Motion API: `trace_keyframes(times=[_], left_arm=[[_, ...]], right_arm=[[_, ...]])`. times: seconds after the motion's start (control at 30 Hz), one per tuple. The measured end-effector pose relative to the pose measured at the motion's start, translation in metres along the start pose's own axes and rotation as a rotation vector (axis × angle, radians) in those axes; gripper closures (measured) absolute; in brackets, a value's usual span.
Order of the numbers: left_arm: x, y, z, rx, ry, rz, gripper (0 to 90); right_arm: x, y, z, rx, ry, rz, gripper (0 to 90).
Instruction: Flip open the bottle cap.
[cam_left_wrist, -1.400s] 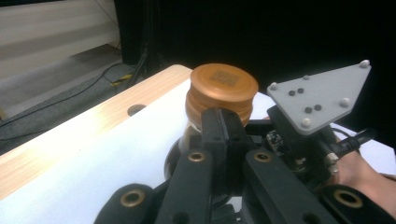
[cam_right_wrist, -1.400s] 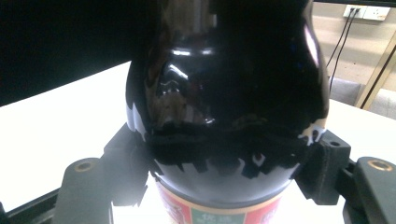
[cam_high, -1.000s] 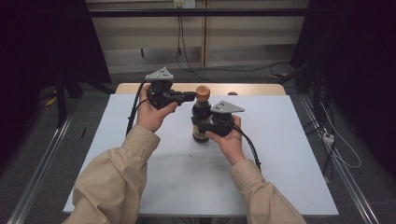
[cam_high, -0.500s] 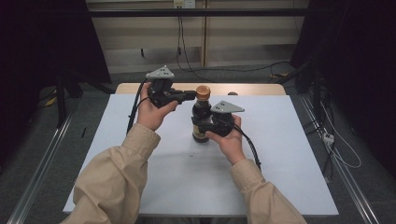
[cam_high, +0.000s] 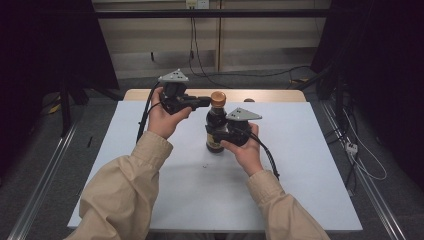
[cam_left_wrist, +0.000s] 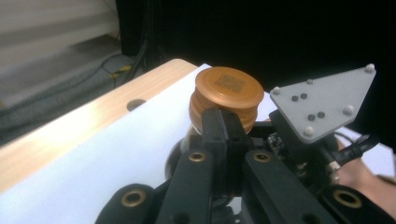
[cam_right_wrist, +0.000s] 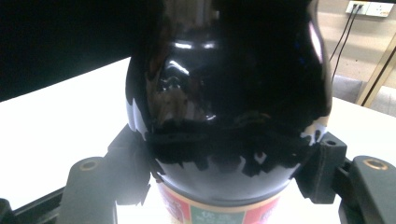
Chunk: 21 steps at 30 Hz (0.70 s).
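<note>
So over on the left of the high view we've got the left gripper held up off the table in the person's left hand, pointing sideways toward the bottle's top. Its jaws are fully closed on nothing, and in the left gripper view we can see the two black fingers pressed flat together, with their tips right up against the side of the orange cap, around its lower ribbed edge. Whether they actually touch it or sit just shy of it, we can't tell. Moving to the middle, the dark bottle stands upright on the white table, a bit back from center, with that orange cap on top and a label band low on its body. To the right, the right gripper comes in from the bottle's right side and clamps around the belly, held by the right hand, which rests low near the tabletop. Its jaws have just been closing, and in the right gripper view we see the glossy black glass wedged between the two pads, touching on both sides, with the colorful label peeking out underneath. The grey three-cornered plate sits on top of that gripper.
</note>
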<state>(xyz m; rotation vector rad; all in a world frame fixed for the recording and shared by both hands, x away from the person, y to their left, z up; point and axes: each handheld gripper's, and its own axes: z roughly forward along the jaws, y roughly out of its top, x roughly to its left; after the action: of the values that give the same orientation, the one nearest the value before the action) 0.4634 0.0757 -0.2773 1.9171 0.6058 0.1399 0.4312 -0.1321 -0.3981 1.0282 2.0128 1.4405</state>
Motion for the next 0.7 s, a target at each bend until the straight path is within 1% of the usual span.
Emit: trace_keyframes(times=[0.03, 0.1, 0.13, 0.17, 0.2, 0.27, 0.3, 0.33, 0.37, 0.4, 0.43, 0.47, 0.5, 0.53, 0.57, 0.6, 0.63, 0.67, 0.7], left_arm=[[-0.0012, 0.0012, 0.0004, 0.006, 0.011, 0.01, 90.0], [-0.002, 0.0028, 0.0012, 0.012, 0.018, 0.0, 90.0], [-0.0024, 0.0034, 0.002, 0.012, 0.021, 0.011, 90.0], [-0.002, 0.0034, 0.0021, 0.013, 0.018, 0.012, 90.0], [-0.002, 0.003, 0.0025, 0.008, 0.015, -0.003, 90.0], [-0.0036, 0.0036, 0.0033, 0.009, 0.026, 0.003, 90.0], [-0.0034, 0.0033, 0.0037, 0.006, 0.022, -0.012, 90.0], [-0.0048, 0.0035, 0.0044, 0.002, 0.032, -0.008, 90.0], [-0.0062, 0.0042, 0.0042, 0.011, 0.042, 0.004, 90.0], [-0.0071, 0.0048, 0.0046, 0.012, 0.043, -0.001, 90.0], [-0.0067, 0.0048, 0.005, 0.01, 0.034, -0.009, 90.0], [-0.0069, 0.0046, 0.0055, 0.007, 0.032, -0.004, 90.0], [-0.0065, 0.0051, 0.0055, 0.012, 0.029, -0.021, 90.0], [-0.0061, 0.0044, 0.0063, 0.002, 0.027, -0.033, 90.0], [-0.0058, 0.0049, 0.0063, 0.008, 0.031, -0.038, 90.0], [-0.0057, 0.0055, 0.0061, 0.0, 0.051, -0.041, 90.0], [-0.0049, 0.0066, 0.006, -0.001, 0.042, -0.041, 90.0], [-0.005, 0.0077, 0.0064, 0.007, 0.045, -0.035, 90.0], [-0.005, 0.0088, 0.0057, 0.012, 0.057, -0.033, 90.0]], right_arm=[[-0.0004, -0.0001, 0.0003, -0.001, 0.001, 0.004, 31.8], [-0.0001, -0.0002, 0.0003, -0.003, -0.004, 0.008, 31.9], [-0.0004, -0.0006, 0.0005, -0.009, -0.005, 0.013, 31.9], [-0.0006, -0.0005, 0.0003, -0.007, -0.006, 0.018, 31.9], [-0.0008, -0.0005, 0.0002, -0.005, -0.006, 0.017, 31.9], [-0.0014, -0.0009, 0.0, -0.009, -0.004, 0.021, 32.0], [-0.0015, -0.0009, -0.0002, -0.008, -0.005, 0.022, 32.0], [-0.0019, -0.0009, -0.0003, -0.009, -0.004, 0.023, 32.0], [-0.0023, -0.0009, -0.0004, -0.008, -0.002, 0.024, 32.1], [-0.0025, -0.0008, -0.0004, -0.008, -0.003, 0.024, 32.1], [-0.0027, -0.0009, -0.0007, -0.008, -0.001, 0.026, 32.1], [-0.0029, -0.0012, -0.0011, -0.012, -0.001, 0.024, 32.1], [-0.0028, -0.0016, -0.0015, -0.012, -0.003, 0.03, 32.1], [-0.0031, -0.002, -0.0014, -0.016, -0.003, 0.029, 32.1], [-0.0034, -0.002, -0.0013, -0.017, -0.004, 0.032, 32.1], [-0.0033, -0.0018, -0.0014, -0.015, -0.003, 0.034, 32.1], [-0.003, -0.0019, -0.0013, -0.014, -0.004, 0.034, 32.1], [-0.0033, -0.0019, -0.0016, -0.014, -0.003, 0.032, 32.1], [-0.0032, -0.0021, -0.0018, -0.015, -0.002, 0.03, 32.0]])
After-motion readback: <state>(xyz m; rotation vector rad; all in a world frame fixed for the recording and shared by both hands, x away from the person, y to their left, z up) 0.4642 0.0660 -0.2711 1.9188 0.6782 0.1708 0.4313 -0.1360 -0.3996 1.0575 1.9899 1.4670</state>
